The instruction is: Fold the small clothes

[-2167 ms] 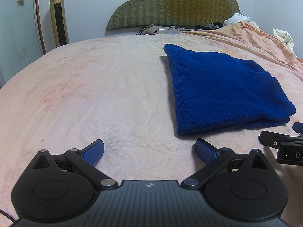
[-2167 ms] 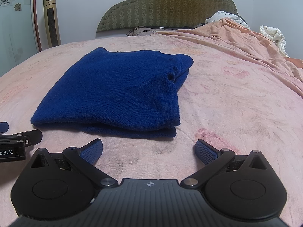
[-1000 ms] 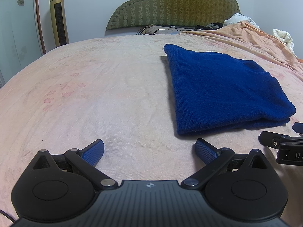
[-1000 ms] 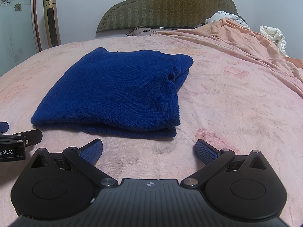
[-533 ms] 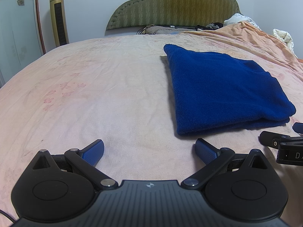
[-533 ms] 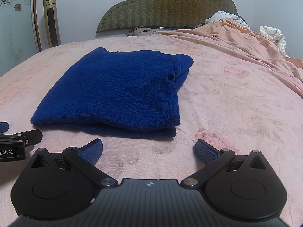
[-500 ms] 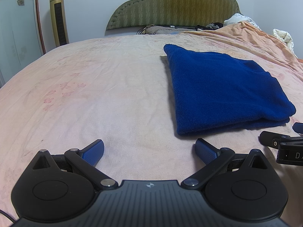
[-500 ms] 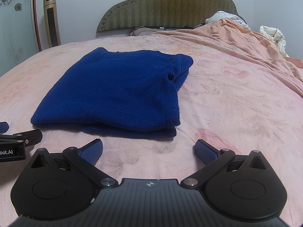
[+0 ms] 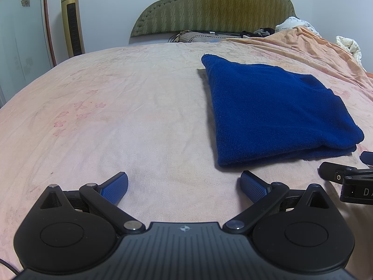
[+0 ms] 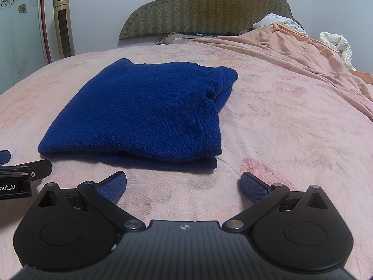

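A dark blue knit garment [image 9: 270, 109] lies folded into a thick rectangle on the pink bed sheet [image 9: 116, 116]. It also shows in the right wrist view [image 10: 144, 114], just beyond the fingers. My left gripper [image 9: 184, 183] is open and empty, low over the sheet, with the garment ahead to its right. My right gripper [image 10: 183, 183] is open and empty, with the garment's near folded edge just ahead of it. Each gripper shows at the edge of the other's view: the right gripper [image 9: 345, 175] and the left gripper [image 10: 21, 168].
A green padded headboard [image 9: 214, 7] stands at the far end of the bed. A rumpled orange blanket [image 10: 298, 46] and white bedding [image 10: 335, 42] lie at the far right. A gold tower fan [image 9: 72, 23] stands by the wall at the left.
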The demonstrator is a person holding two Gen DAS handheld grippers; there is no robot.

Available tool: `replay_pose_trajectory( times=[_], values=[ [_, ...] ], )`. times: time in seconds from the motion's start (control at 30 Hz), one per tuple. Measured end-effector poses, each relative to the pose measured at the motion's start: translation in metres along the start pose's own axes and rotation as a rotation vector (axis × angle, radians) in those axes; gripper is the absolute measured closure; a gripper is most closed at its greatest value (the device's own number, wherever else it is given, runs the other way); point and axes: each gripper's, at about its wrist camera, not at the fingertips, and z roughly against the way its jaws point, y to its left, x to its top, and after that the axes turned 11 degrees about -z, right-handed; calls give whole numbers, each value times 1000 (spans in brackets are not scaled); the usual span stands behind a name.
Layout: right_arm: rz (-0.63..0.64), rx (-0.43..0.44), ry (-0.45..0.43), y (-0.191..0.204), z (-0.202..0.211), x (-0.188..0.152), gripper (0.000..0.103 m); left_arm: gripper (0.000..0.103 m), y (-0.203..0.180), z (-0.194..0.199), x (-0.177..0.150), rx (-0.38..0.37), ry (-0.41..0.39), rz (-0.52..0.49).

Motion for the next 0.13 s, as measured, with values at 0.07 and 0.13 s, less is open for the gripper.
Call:
replay_pose_trajectory(
  times=[0.07,0.13],
  values=[
    [1,0,0,0,0,0,0,0,0,1,0,-3,-1,-1],
    [13,11,1,0,1,0,0,0,1,3,0,-8,0,-6]
  ],
)
